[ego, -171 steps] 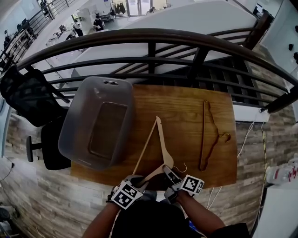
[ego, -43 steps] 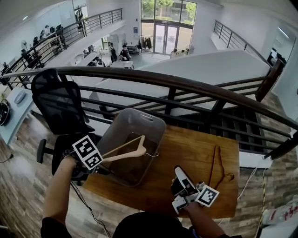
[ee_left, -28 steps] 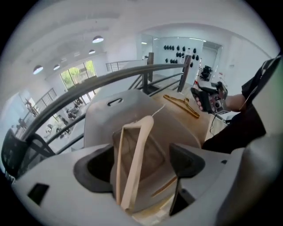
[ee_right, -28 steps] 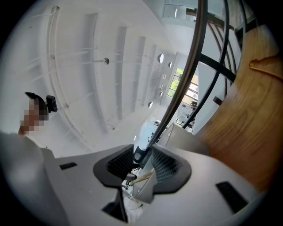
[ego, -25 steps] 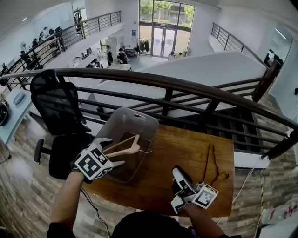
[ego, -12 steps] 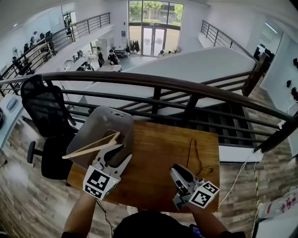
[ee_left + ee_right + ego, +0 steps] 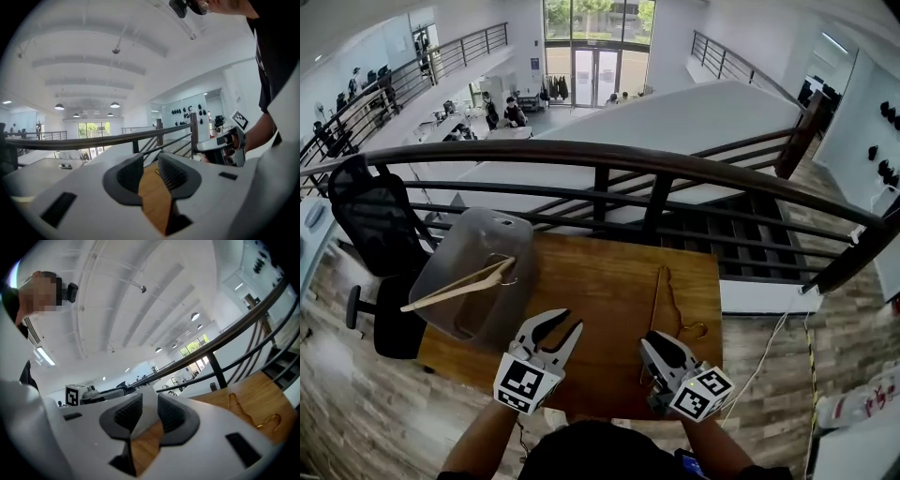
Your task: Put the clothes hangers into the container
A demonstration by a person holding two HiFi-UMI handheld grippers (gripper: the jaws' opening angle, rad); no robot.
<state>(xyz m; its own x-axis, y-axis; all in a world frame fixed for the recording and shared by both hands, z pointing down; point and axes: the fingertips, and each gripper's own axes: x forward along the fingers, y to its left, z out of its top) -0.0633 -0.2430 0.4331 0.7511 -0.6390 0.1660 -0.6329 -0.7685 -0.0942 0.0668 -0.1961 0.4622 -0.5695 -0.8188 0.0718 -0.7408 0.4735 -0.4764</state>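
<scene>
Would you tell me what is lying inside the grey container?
One pale wooden hanger lies slanted inside the grey container, one end sticking out over its left rim. Nothing else shows in it; the floor beneath the hanger is covered.

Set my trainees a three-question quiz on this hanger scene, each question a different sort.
1. How many hangers show in the head view?
2. True or false: the dark hanger lies inside the container.
3. The right gripper holds: A) a hanger, B) nothing, C) a cable.
Key: 1) Two. 2) False; the dark hanger lies on the table; the light hanger is in the container. 3) B.
</scene>
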